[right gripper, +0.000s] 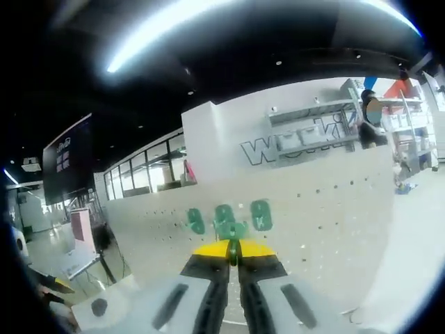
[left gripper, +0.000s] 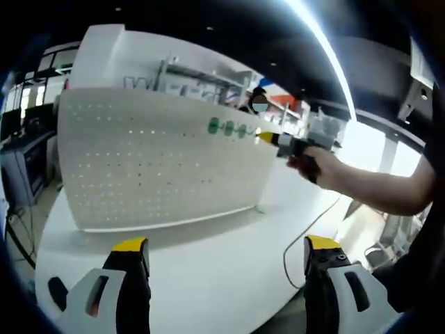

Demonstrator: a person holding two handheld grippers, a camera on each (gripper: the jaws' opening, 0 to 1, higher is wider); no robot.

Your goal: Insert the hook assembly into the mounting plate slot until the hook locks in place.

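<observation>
Currently: right gripper (right gripper: 234, 252) clamps green hook (right gripper: 231, 231) at pegboard (right gripper: 327, 223); left gripper (left gripper: 226, 254) gapes, holding nothing.
Risk: tilted entry misses slot; hook jams beside mounted hooks (right gripper: 227, 215), unlocked.

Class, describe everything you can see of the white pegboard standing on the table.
The white pegboard is a wide panel with regular rows of small holes, looking like painted metal or plastic. It stands upright on the white table. Three green hooks sit in a row on its face, where the right gripper, jaws closed, holds a green piece.
</observation>
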